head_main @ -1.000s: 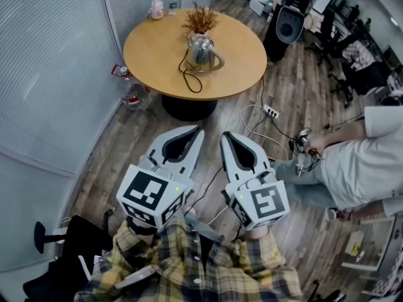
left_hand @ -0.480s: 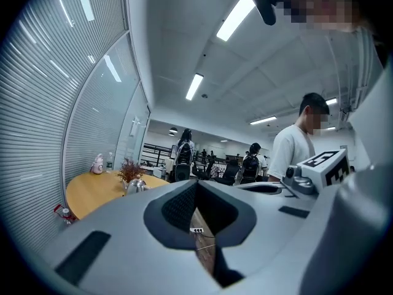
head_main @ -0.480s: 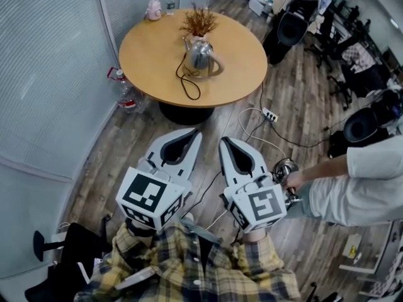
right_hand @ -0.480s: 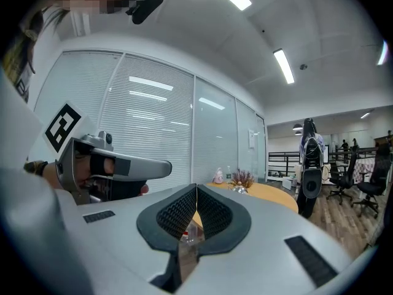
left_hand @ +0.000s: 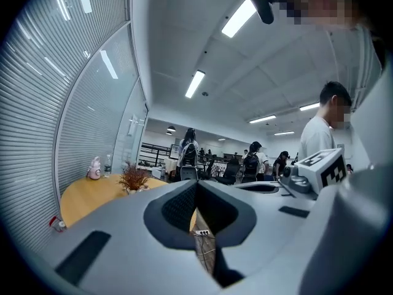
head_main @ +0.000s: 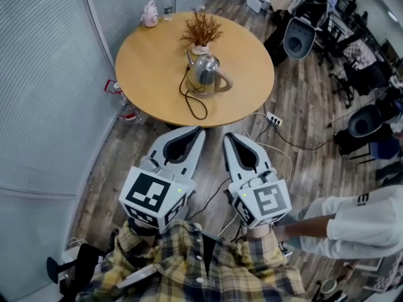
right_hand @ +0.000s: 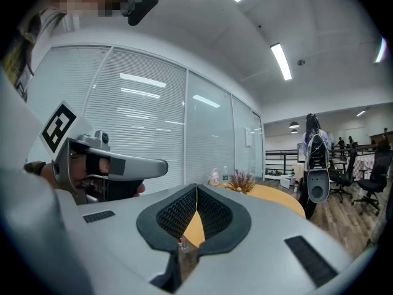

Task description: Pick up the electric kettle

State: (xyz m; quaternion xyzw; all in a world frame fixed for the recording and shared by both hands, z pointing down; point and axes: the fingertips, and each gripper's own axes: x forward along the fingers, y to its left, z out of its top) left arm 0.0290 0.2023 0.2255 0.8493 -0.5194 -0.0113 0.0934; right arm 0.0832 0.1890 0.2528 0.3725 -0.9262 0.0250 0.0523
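Our left gripper (head_main: pixel 198 131) and right gripper (head_main: pixel 228 136) are closed tight and empty. The kettle (head_main: pixel 206 70) sits well ahead on the table (head_main: pixel 145 61).

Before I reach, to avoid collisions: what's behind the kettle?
A dried plant in a white pot, close behind the kettle; the pot's base is covered, so contact is unclear.

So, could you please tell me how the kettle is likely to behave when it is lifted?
The kettle looks like rigid, shiny metal, so it is probably slippery except at its handle. The floppy cord beside it may trail or snag.
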